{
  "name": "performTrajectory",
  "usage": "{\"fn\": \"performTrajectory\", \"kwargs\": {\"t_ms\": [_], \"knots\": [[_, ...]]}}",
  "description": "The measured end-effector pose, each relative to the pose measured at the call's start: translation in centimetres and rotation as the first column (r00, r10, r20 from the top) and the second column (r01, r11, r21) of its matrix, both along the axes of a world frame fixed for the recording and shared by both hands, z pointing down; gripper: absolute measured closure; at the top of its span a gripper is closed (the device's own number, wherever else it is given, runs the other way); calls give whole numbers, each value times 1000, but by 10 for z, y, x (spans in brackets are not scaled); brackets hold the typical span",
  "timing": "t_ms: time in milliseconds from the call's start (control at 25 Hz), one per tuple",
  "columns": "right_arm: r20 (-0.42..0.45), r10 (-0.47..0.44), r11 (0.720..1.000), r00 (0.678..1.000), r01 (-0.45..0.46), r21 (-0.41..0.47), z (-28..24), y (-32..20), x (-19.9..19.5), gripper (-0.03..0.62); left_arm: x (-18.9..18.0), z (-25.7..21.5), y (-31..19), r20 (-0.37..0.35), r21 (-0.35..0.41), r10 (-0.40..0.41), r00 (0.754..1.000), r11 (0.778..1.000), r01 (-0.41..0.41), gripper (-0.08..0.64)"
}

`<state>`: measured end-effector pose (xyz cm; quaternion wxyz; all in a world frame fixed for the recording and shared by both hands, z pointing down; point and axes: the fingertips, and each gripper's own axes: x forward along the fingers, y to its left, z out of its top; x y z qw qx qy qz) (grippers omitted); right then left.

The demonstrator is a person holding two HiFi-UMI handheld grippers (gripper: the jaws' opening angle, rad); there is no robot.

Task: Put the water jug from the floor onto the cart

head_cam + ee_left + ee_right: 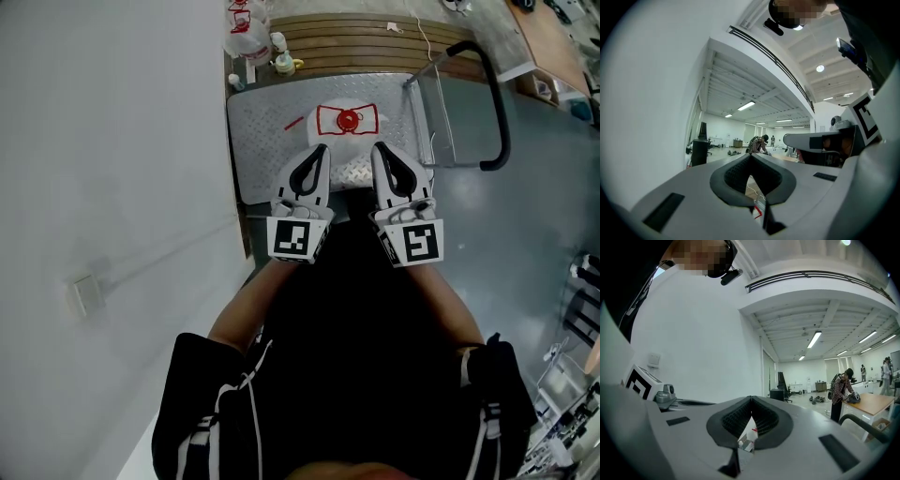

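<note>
At twelve o'clock, the upright water jug [348,120] is sitting equally near left gripper [322,150] and right gripper [379,150]; both pairs of fingers [309,174] are pressing together, empty.

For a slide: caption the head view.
Shut, empty left gripper and right gripper near a red-capped clear water jug on a grey checker-plate cart.

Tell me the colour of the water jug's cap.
Red; the cap shows best in the head view.

one water jug [348,119], one cart [262,141] — two grippers [322,150] [378,148].
</note>
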<state>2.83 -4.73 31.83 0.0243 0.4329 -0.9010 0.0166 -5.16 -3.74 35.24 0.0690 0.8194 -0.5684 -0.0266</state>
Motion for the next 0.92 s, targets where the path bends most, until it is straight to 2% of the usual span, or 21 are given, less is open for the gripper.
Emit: {"fn": "performTrajectory", "kwargs": {"t_ms": [200, 920], "knots": [[-4, -22, 1000, 1000, 22, 17, -5, 3, -10, 574, -4, -3, 7, 7, 9, -3, 1000, 1000, 2, 541], [-9, -15, 1000, 1000, 15, 23, -1, 23, -4, 575, -5, -3, 28, 27, -4, -19, 999, 1000, 19, 541]]}}
